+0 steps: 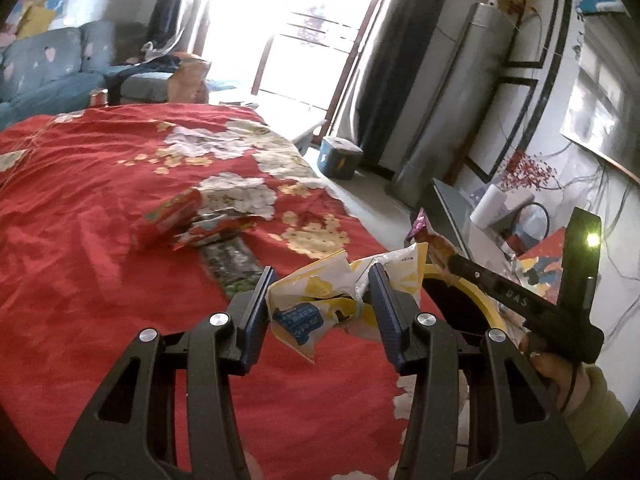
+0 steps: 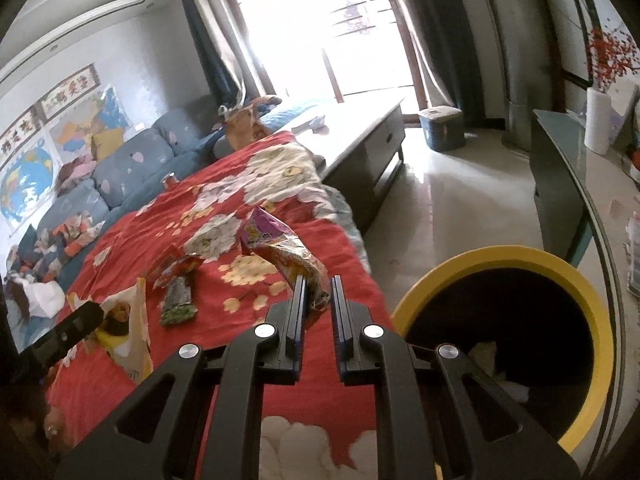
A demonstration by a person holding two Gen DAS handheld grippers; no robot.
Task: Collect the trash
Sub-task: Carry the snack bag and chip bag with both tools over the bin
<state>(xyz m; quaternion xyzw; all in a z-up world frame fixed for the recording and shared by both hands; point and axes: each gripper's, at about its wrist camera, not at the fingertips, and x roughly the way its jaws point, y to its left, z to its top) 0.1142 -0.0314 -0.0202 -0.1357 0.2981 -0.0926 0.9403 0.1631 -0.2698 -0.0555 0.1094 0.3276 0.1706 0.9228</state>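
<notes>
My left gripper (image 1: 322, 280) is shut on a crumpled white and yellow snack bag (image 1: 316, 304), held above the red flowered cloth (image 1: 100, 184). My right gripper (image 2: 318, 292) is shut on a crinkled purple and foil wrapper (image 2: 280, 248), which sticks up past its fingers. The right gripper (image 1: 440, 254) also shows in the left wrist view with the wrapper (image 1: 422, 230), over the yellow-rimmed bin (image 1: 480, 300). That bin (image 2: 520, 264) stands on the floor to the right, dark inside with some paper at the bottom. Red wrappers (image 1: 188, 220) and a dark green packet (image 1: 232, 264) lie on the cloth.
A blue sofa (image 2: 120, 168) with cushions and clutter runs along the left. A low grey table (image 2: 360, 136) sits beyond the cloth, a blue box (image 2: 442, 128) on the floor by the window. A cabinet (image 2: 560, 184) with a paper roll stands at right.
</notes>
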